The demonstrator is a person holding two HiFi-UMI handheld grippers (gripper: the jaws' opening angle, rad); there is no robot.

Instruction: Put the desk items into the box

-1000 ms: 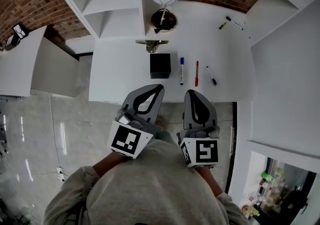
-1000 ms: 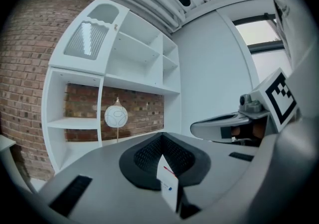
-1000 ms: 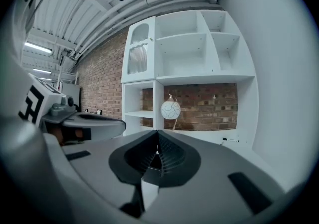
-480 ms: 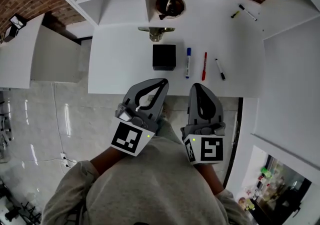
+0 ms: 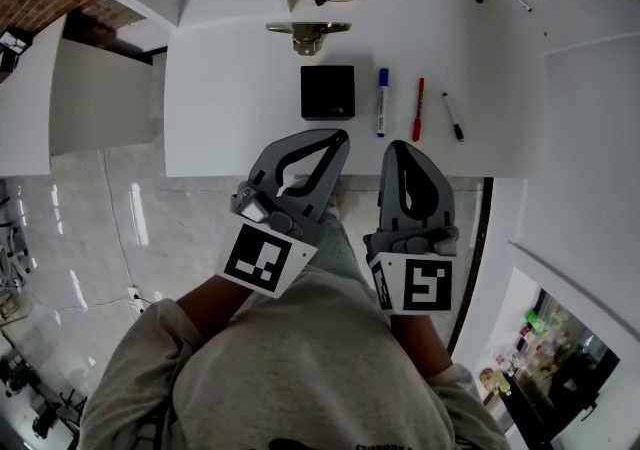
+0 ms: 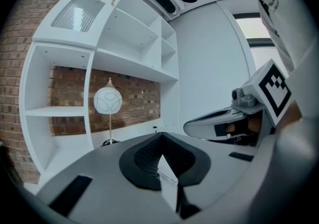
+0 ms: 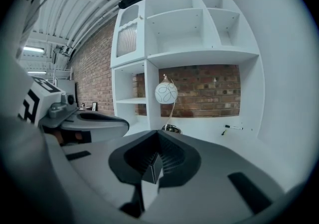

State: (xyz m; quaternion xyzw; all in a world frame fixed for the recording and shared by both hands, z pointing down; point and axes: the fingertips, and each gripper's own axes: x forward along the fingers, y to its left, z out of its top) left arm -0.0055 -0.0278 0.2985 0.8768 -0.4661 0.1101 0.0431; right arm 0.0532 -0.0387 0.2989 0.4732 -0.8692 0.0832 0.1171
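left gripper (image 5: 336, 139) and right gripper (image 5: 401, 149) hover clenched, empty, short of the box (image 5: 328, 91); pens (image 5: 418, 109) beside it not yet picked.

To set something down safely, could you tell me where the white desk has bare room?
Bare: the white desk left of the black square box, and right of the thin black pen. Crowded: the middle row of box, blue marker and red pen.
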